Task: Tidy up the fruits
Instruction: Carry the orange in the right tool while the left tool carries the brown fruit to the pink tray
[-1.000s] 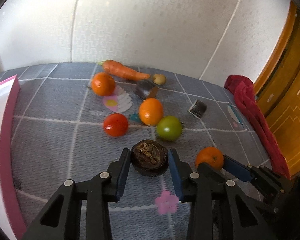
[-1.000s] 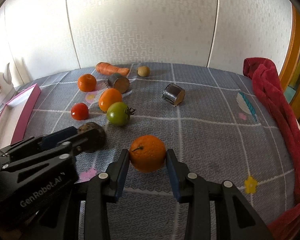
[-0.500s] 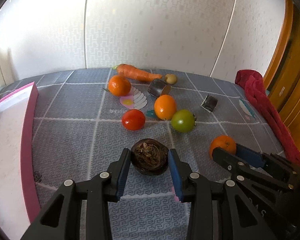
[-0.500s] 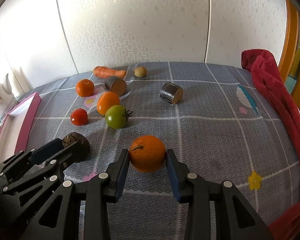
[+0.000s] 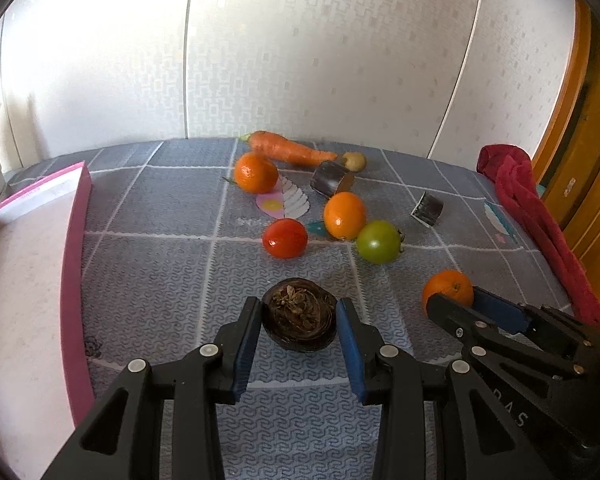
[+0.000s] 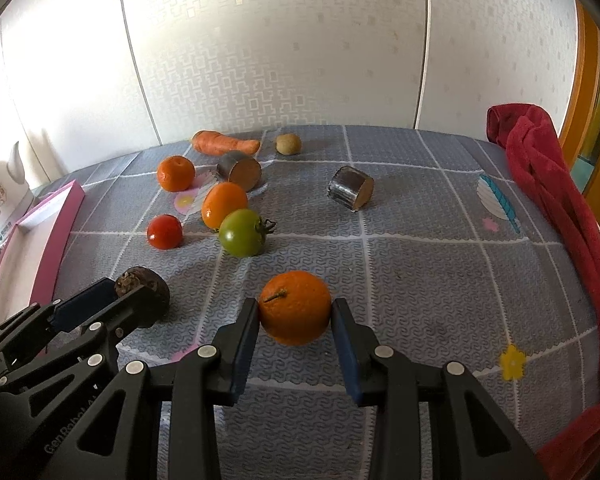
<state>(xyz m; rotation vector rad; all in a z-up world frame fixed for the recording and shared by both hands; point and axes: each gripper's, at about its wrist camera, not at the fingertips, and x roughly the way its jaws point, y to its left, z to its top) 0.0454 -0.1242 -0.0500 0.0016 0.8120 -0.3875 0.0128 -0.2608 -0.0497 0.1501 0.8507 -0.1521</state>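
Fruits: scattered over a grey patterned mat (image 6: 439, 280); none yet lies in the pink-rimmed tray (image 5: 74, 240) at the far left, so sorting appears to be at an early stage.
Pink-rimmed tray: its visible white floor is bare; probably the collecting place, though this is a judgement only.
Left gripper (image 5: 298, 330): clenched on a dark brown round fruit (image 5: 300, 314), both blue pads against its sides; whether the fruit is lifted or resting on the mat cannot be told.
Loose group, centre: a red tomato (image 6: 164, 232), a small orange (image 6: 176, 173) behind it, an orange fruit (image 6: 224, 204) touching a green tomato (image 6: 242, 232).
Back row: a carrot (image 6: 224, 143) near the wall, a small brownish fruit (image 6: 288, 143) to its right, and a dark cut cylinder (image 6: 240, 166) just in front of the carrot.
Right gripper (image 6: 295, 318): grasping an orange with a stem (image 6: 296, 306), pads pressed on both flanks, close above or on the mat.
Second cut cylinder (image 6: 351, 188): apart from the group, on its side.
Red cloth (image 6: 551, 184): draped along the right edge of the mat.
Done: two fruits gripped, one in each tool.
Left: carrying both to their place and releasing them; the tomatoes, two oranges and small back-row items are untouched.
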